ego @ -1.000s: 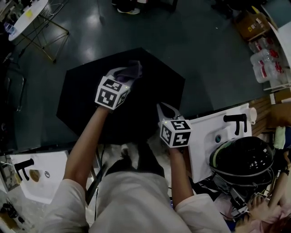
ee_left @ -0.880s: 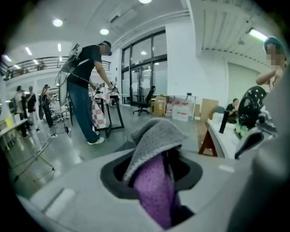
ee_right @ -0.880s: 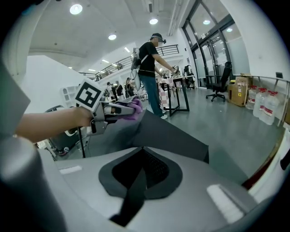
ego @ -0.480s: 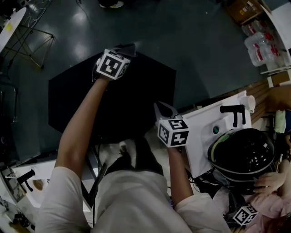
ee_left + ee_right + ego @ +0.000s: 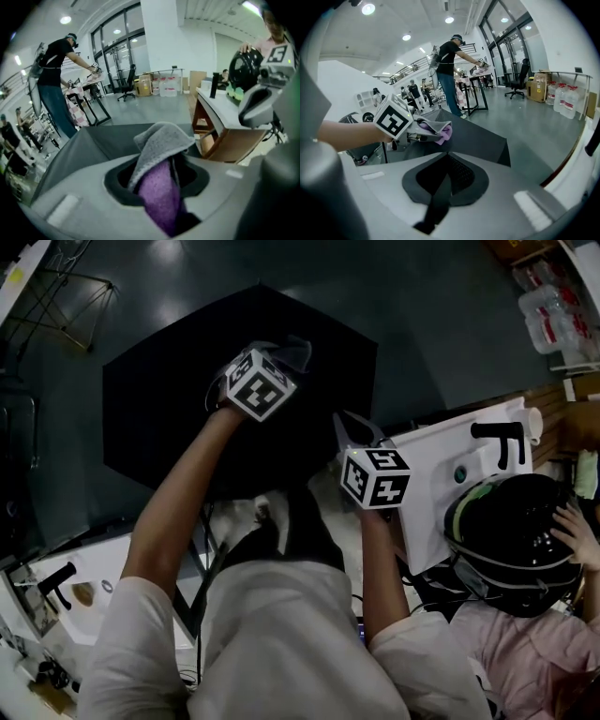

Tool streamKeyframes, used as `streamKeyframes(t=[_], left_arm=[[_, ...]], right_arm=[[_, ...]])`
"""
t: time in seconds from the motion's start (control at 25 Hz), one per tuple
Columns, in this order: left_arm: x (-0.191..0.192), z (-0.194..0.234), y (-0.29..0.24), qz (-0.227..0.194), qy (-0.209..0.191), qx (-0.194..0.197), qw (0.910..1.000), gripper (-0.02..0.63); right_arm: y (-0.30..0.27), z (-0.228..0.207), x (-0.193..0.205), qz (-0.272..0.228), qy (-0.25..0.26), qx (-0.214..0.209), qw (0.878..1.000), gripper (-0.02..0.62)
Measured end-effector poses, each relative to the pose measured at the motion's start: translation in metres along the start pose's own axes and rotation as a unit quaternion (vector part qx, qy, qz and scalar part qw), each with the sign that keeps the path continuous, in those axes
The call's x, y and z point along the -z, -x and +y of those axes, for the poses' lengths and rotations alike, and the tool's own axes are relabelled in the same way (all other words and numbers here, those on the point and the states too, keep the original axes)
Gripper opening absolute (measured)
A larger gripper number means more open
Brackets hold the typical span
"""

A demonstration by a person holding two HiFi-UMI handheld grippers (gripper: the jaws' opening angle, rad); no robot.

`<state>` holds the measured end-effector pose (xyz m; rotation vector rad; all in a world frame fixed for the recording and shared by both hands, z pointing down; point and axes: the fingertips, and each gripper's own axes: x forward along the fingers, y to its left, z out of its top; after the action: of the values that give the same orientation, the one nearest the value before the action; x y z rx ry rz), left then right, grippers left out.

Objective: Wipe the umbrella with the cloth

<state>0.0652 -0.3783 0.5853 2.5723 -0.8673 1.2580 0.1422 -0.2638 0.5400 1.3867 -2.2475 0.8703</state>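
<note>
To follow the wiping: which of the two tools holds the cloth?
The left tool: its jaws grip the grey-purple cloth over the umbrella. The right tool is shut, without cloth.

From where I stand: one umbrella (image 5: 178, 399), black and open, and one cloth (image 5: 161, 154) (grey on one face, purple on the other). Two tongs, the left tongs (image 5: 281, 360) and the right tongs (image 5: 354, 430), each carrying one marker cube (image 5: 261, 383), so two cubes in all. Two white basins, one basin at the right (image 5: 431, 517) and one at the lower left (image 5: 61, 622), each with a single black tap. One black helmet (image 5: 511, 531). One office chair (image 5: 520, 77). One person in a black shirt (image 5: 449, 65) stands at a far surface; the figures behind are too small to count.
</note>
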Motion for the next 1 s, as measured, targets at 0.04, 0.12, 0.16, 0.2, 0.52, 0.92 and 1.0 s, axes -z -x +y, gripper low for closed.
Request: streamKeyframes(t=[0.04,0.12,0.16,0.2,0.52,0.92,1.0], left_arm=[[0.007,-0.008,0.002,0.004,-0.011,-0.007,0.9999,0.144],[0.019,-0.025,0.006,0.015,-0.028,-0.014,0.9994,0.144],[0.026,-0.034,0.007,0.021,-0.036,-0.014,0.9991,0.144],[0.034,-0.043,0.008,0.028,-0.043,-0.011,0.9986,0.143],[0.123,-0.107,0.008,0.090,-0.084,0.015,0.9922,0.134],[0.211,-0.181,0.002,0.140,-0.046,0.067,0.9868,0.135],[0.227,-0.191,0.003,0.147,-0.043,0.074,0.9854,0.135]], right_arm=[[0.001,0.003,0.004,0.000,0.000,-0.002,1.000,0.006],[0.002,0.010,0.013,0.002,0.001,-0.005,1.000,0.006],[0.003,0.014,0.017,0.003,0.001,-0.007,1.000,0.006],[0.004,0.017,0.021,0.003,0.001,-0.008,1.000,0.006],[0.014,0.032,0.049,0.003,-0.001,-0.009,1.000,0.006],[0.032,0.038,0.087,0.014,-0.008,0.002,1.000,0.006],[0.035,0.038,0.092,0.015,-0.010,0.006,1.000,0.006]])
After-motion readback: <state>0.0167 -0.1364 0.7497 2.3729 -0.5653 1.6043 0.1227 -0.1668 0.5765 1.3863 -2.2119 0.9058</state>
